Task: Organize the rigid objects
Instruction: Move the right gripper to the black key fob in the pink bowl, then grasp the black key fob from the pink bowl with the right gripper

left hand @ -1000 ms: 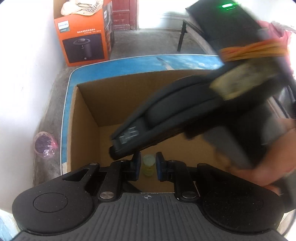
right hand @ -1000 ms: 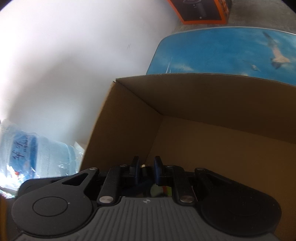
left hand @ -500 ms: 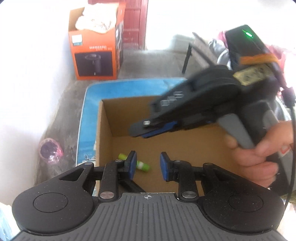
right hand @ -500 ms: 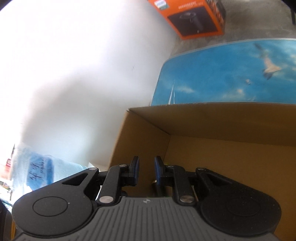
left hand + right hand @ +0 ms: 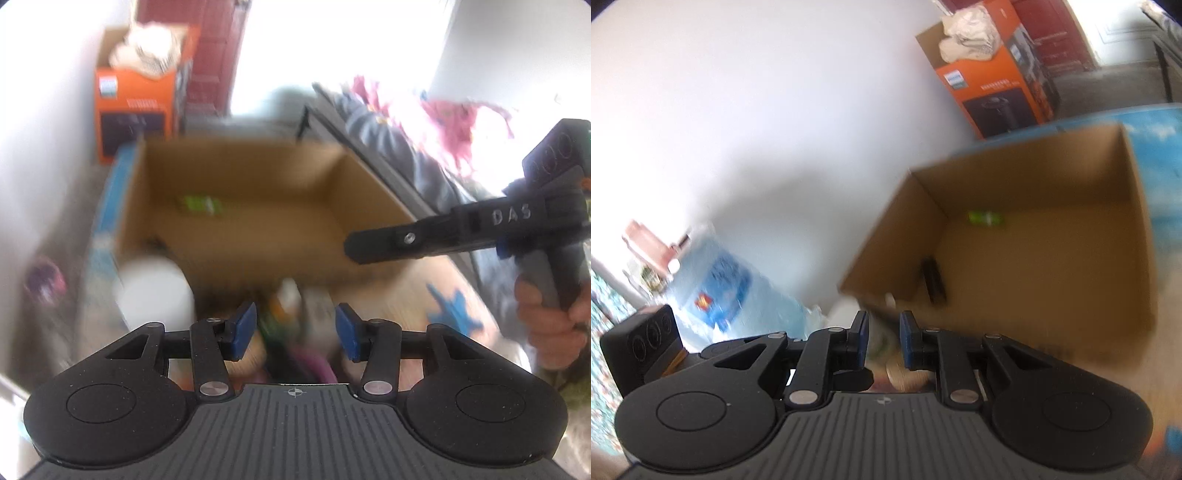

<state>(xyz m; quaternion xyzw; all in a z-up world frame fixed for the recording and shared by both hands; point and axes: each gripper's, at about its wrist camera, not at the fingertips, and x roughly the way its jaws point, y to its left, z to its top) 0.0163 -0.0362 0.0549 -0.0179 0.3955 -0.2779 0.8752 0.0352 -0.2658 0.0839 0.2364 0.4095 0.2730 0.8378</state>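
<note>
Two small things lie in the open brown cardboard box (image 5: 240, 206), as far as both views show, so the sorting looks to be at an early stage.

In the left wrist view, the left tongs (image 5: 295, 332) hang released, their blue pads wide apart with nothing between them. They are poised over a blurred heap of loose articles (image 5: 295, 314) just short of the box's near wall; colours of orange, white and purple show there, but the blur hides what each article is. A white rounded container (image 5: 153, 291) stands to the left of that heap, outside the box. On the box floor, toward the far left corner, lies a small green-and-white tube (image 5: 199, 204). To the right, a hand grips the handle of the other black tool, which is held above the box's right edge, well apart from the heap.

In the right wrist view, the right tongs (image 5: 882, 338) stand with a narrow gap between the pads and grasp nothing; blurred items show below them. The green tube (image 5: 984, 218) rests near the box's far wall, and a slim black object (image 5: 933, 280) lies by the near left wall. The rest of the box floor is bare cardboard.

Judging from this, the heap and the white container are not yet packed, so most of the task remains.
</note>
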